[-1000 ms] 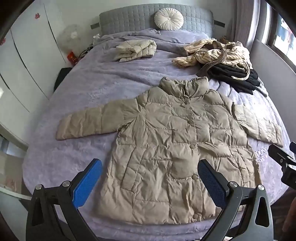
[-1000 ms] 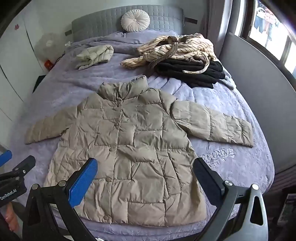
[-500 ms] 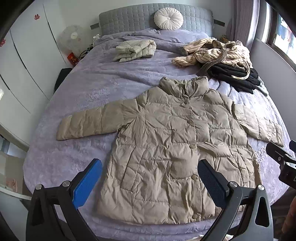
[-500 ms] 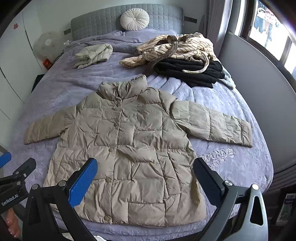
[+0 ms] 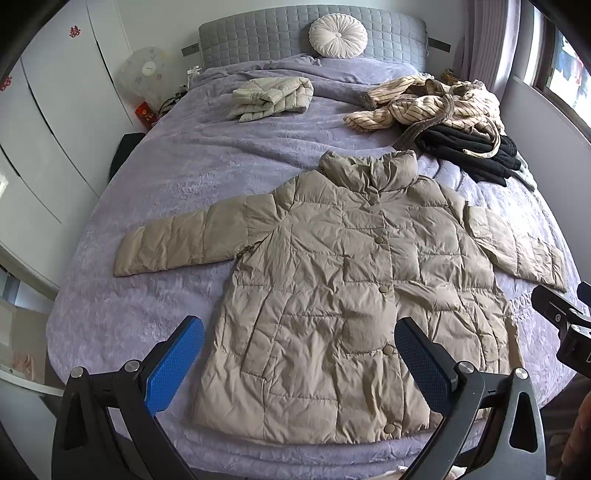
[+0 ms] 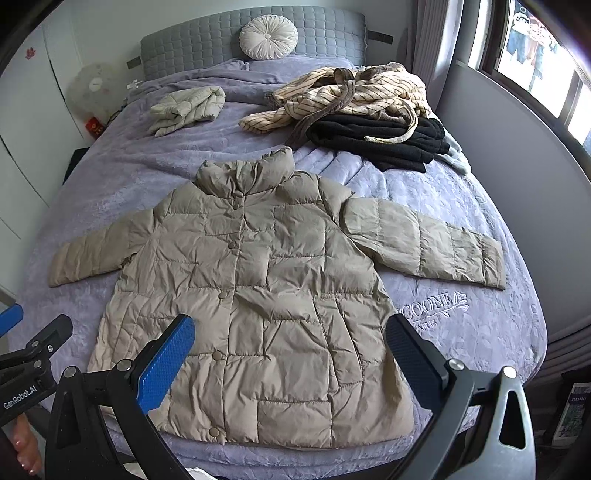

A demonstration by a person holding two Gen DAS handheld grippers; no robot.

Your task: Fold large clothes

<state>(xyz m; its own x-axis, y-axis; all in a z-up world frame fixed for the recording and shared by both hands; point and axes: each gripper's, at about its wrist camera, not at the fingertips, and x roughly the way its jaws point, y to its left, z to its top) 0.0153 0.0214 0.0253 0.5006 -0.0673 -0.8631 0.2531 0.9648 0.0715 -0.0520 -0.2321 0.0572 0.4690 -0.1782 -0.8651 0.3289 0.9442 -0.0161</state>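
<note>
**Both grippers spread wide over a flat coat**

Nearest the lens, the left gripper (image 5: pixel 299 354) hangs above the foot of the bed (image 5: pixel 155 177), its fingers (image 5: pixel 173 365) released and far apart, gripping nothing. One finger is faced in blue, the other in dark pad. The right gripper (image 6: pixel 291 350) sits the same way, fingers (image 6: pixel 166 362) spread and empty, above the coat's hem. Each gripper shows at the edge of the other's view, and a bit of a hand (image 6: pixel 26 450) is visible low in the right wrist view.

The coat (image 5: pixel 351 295), a beige quilted puffer, lies face up on the purple bedspread, buttoned down the front, collar toward the headboard (image 5: pixel 258 33), hem at the foot of the bed. Both sleeves are stretched out sideways, flat on the cover. Stitched lettering (image 6: pixel 428 306) shows on the bedspread just beside the hem, under one sleeve.

Farther up the bed, a folded pale jacket (image 5: pixel 273 98) rests well apart from the coat. Opposite it, a striped garment (image 5: pixel 424 103) is heaped partly over a black garment (image 5: pixel 476 151), near the coat's collar. A round cushion (image 5: pixel 338 37) leans against the headboard
</note>
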